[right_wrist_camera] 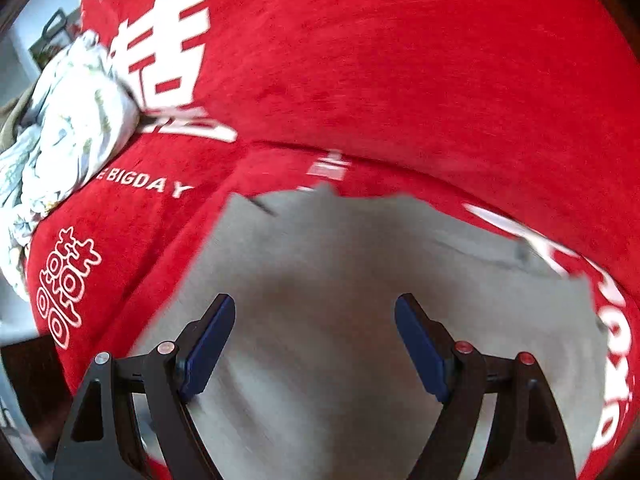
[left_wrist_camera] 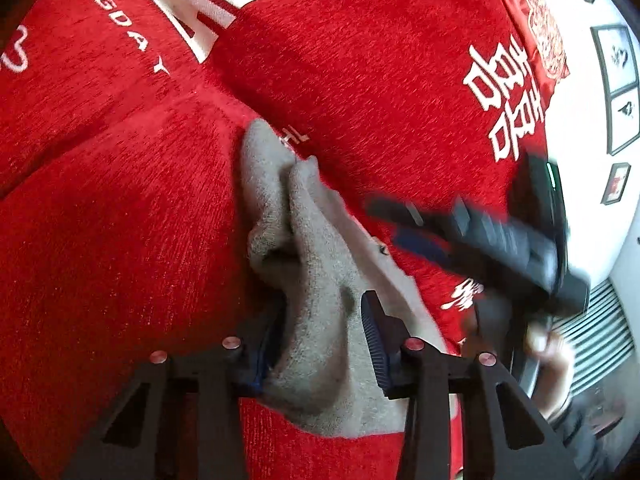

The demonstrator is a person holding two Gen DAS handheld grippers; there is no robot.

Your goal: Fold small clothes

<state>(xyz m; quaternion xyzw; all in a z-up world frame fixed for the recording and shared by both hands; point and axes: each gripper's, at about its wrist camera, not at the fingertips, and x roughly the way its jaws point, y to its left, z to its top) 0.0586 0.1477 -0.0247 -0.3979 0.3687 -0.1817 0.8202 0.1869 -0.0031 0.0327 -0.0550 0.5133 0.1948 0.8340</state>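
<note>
A bunched fold of the grey garment (left_wrist_camera: 316,264) is being pinched between the fingers of the left gripper (left_wrist_camera: 320,340) on the red blanket (left_wrist_camera: 120,200); the right gripper (right_wrist_camera: 314,344) is being held wide apart over its flat, seemingly blurred part

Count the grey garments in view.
1: a grey garment lies on the red blanket, bunched between the left gripper fingers; more may be hidden.

Red printed blanket (right_wrist_camera: 400,80); crumpled white floral bedding (right_wrist_camera: 68,120).
</note>
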